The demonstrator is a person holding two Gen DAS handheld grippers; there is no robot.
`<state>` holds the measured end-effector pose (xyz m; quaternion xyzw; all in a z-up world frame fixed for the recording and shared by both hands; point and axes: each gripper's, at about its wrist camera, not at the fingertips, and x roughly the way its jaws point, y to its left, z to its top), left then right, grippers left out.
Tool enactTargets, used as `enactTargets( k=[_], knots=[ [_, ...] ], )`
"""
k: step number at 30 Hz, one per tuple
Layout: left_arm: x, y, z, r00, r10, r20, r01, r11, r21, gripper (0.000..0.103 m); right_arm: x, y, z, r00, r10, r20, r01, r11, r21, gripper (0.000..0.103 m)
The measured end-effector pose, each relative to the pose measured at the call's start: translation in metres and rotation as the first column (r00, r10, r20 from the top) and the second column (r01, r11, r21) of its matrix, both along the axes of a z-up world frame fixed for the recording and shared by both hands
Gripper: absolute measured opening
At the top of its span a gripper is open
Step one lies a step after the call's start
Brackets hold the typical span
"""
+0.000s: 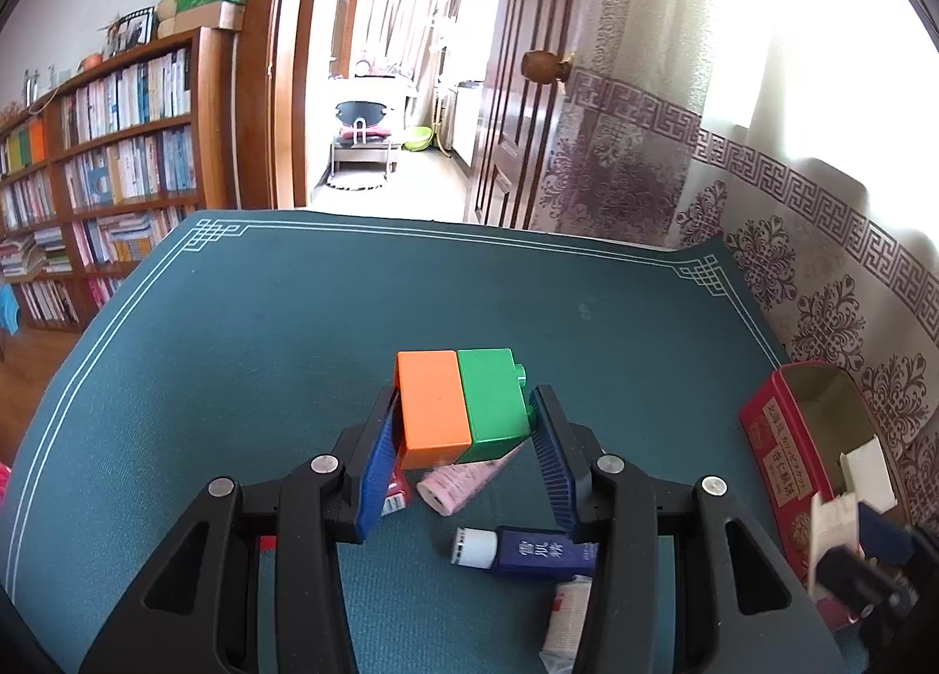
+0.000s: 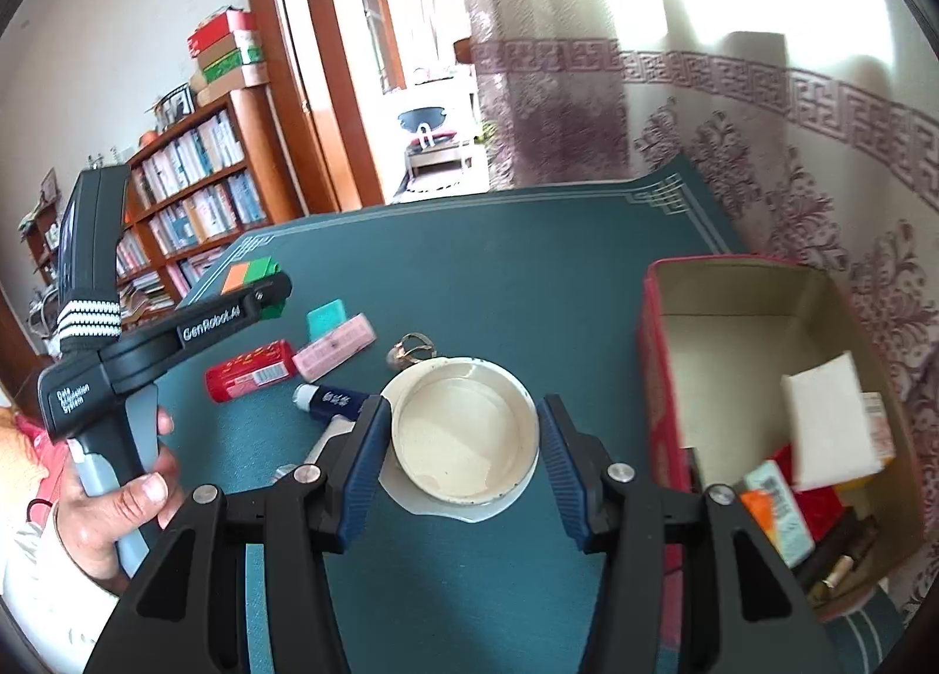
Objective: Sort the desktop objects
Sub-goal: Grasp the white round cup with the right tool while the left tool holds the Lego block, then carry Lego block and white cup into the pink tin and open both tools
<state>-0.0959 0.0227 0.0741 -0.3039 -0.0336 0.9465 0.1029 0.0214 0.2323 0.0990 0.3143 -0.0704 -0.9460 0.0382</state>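
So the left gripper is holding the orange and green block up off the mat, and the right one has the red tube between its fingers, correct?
Not quite. The left gripper does hold the orange and green block, but the right gripper has the white cup between its fingers, as the right wrist view shows. The red tube lies on the mat.

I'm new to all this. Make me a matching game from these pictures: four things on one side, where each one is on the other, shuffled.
Things:
1. orange and green toy block
2. round white tin lid
3. white rectangular box
4. dark blue tube with white cap

Places:
A. inside the red cardboard box
B. lying on the green mat, left of the lid
C. lifted between the left jaws
D. between the open right jaws

Pairs: 1-C, 2-D, 3-A, 4-B
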Motion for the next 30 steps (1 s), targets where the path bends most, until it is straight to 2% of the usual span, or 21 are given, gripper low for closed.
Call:
enactTargets(
  k=[18, 30],
  knots=[
    [0.038, 0.051, 0.008, 0.992, -0.113, -0.063, 0.106, 0.99, -0.098, 0.047, 0.035, 0.067, 0.01, 0.979, -0.198, -0.047, 0.198, 0.98, 0.011, 0.056],
    [0.062, 0.091, 0.009, 0.981, -0.18, -0.075, 0.167, 0.974, -0.156, 0.047, 0.047, 0.093, 0.007, 0.963, -0.262, -0.055, 0.263, 0.965, 0.015, 0.056]
  ],
)
